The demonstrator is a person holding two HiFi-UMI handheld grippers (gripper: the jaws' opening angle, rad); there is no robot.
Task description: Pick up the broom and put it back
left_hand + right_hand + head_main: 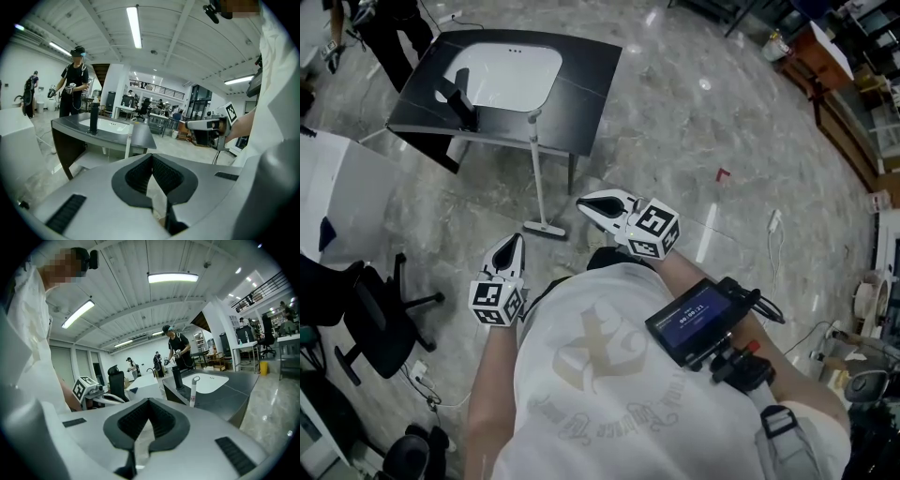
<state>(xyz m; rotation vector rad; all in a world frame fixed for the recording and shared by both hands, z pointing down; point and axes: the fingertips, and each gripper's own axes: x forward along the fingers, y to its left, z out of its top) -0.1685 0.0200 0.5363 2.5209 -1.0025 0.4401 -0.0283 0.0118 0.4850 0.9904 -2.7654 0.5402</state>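
Observation:
The broom (538, 178) has a thin white handle and a small white head on the floor. It stands leaning against the front edge of a dark table (591, 84) with a white sink basin. In the left gripper view the broom handle (127, 146) is ahead and a little left; in the right gripper view the handle (192, 393) is ahead and to the right. My left gripper (510, 246) (152, 157) is shut and empty, short of the broom head. My right gripper (589, 203) (149, 402) is shut and empty too, just right of the broom head.
A black faucet (461, 105) stands on the table. A black office chair (377, 321) is at the left, and a person (394, 33) stands behind the table. A white cable (773, 227) lies on the marble floor at the right, near shelving (853, 108).

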